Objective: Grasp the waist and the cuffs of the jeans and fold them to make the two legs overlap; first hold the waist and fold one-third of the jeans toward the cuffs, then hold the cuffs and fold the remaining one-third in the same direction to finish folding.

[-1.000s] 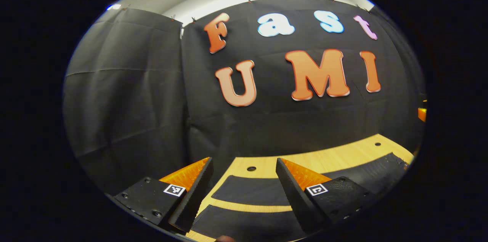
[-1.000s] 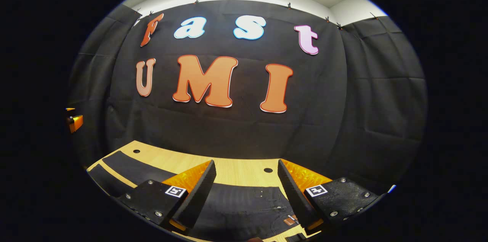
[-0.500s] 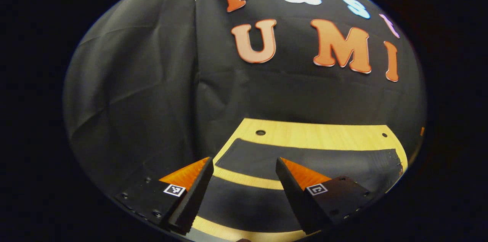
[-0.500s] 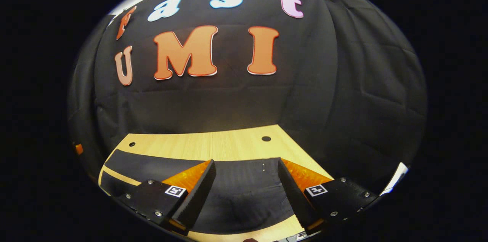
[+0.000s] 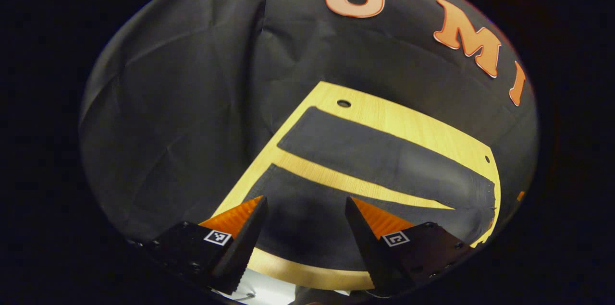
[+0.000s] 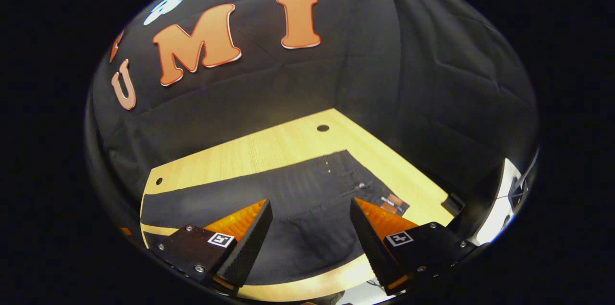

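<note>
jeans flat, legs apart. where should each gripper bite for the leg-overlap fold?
The jeans lie flat on the table, so likely come from above at the near edge. Right gripper, open, takes the near waist corner; left gripper, open, takes the near leg's cuff. Both then carry that leg over the far one.

Dim booth, strong fisheye edge distortion

Left gripper view looks down from above the worktop's near edge at the leg end of the jeans. Right gripper view faces the waist end. Both share worktop, jeans, and booth wall.
</note>
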Motion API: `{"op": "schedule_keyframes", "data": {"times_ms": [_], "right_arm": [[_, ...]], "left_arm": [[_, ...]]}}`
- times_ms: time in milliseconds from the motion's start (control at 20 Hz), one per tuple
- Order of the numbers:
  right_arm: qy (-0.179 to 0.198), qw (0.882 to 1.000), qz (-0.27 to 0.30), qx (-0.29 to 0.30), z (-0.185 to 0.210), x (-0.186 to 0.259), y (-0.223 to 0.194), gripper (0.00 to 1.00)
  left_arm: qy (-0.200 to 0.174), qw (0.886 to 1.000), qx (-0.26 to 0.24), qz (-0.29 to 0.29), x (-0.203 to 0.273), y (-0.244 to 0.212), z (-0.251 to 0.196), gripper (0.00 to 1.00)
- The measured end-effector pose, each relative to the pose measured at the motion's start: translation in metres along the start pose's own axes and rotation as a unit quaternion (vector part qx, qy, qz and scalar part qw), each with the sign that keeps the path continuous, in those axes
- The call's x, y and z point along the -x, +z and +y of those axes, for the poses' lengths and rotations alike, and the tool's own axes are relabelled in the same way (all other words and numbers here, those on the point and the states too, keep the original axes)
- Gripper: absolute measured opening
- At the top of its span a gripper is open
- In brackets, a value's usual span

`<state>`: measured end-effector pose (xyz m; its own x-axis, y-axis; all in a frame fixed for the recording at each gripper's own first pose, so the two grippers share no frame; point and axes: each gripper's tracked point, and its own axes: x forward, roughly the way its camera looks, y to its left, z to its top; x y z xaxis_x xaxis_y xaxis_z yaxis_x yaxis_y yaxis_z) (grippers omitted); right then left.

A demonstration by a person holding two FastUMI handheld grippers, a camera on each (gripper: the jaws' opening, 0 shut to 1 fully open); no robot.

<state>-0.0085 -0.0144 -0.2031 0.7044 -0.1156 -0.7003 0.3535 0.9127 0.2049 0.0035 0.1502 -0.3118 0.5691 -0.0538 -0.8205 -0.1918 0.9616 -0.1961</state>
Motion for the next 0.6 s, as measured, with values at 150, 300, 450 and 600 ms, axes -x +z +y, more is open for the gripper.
{"op": "schedule_keyframes", "data": {"times_ms": [150, 300, 450, 600], "right_arm": [[-0.024, 0.998, 0.049, -0.025, -0.021, -0.016, -0.023, 0.99], [-0.037, 0.993, 0.105, -0.049, -0.047, -0.043, -0.050, 0.99], [-0.068, 0.982, 0.154, -0.088, -0.080, -0.068, -0.071, 0.98], [-0.083, 0.968, 0.198, -0.128, -0.105, -0.089, -0.093, 0.98]], "left_arm": [[0.013, 0.998, 0.033, 0.050, -0.020, -0.020, 0.014, 0.98], [0.039, 0.991, 0.078, 0.099, -0.037, -0.043, 0.026, 0.98], [0.058, 0.980, 0.125, 0.143, -0.052, -0.074, 0.036, 0.98], [0.073, 0.969, 0.160, 0.173, -0.058, -0.087, 0.039, 0.98]]}}
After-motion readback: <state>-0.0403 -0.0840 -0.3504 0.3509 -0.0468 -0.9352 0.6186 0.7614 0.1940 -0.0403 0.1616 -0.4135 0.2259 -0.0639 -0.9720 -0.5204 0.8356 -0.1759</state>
